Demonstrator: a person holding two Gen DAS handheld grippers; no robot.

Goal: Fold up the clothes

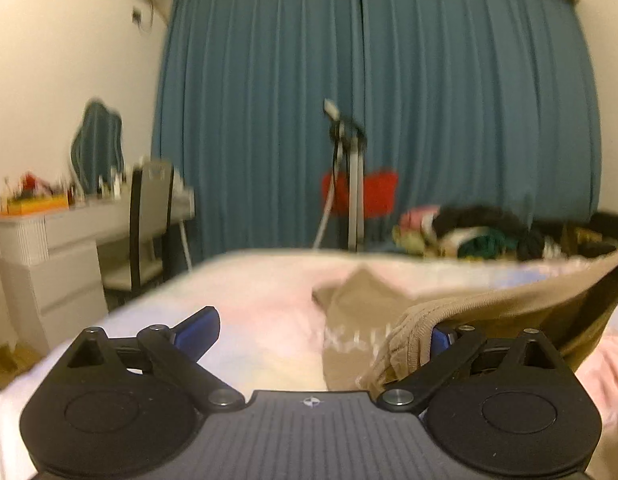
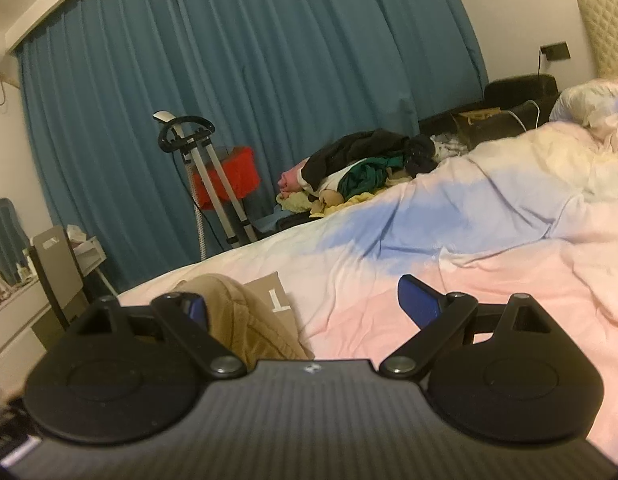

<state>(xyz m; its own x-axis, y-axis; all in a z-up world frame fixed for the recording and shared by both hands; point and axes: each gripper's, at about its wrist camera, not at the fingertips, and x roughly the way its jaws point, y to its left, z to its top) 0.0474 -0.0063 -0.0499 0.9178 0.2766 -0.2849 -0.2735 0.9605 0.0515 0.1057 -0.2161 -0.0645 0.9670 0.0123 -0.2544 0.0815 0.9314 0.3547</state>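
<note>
Covering 1 blue pad of each spread, ungripping gripper, L [image 1: 321,330] & R [image 2: 305,300], tan garment [image 1: 409,344] drapes over bed [image 2: 389,300]; background motion-blurred.

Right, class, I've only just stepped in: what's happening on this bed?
A person is folding clothes with two handheld tongs. Both the left tongs and the right tongs stand open, gripping nothing. A tan garment lies rumpled on the pastel bedspread, its ribbed edge draped over one finger of each. A heap of unfolded clothes waits at the far side of the bed.
</note>
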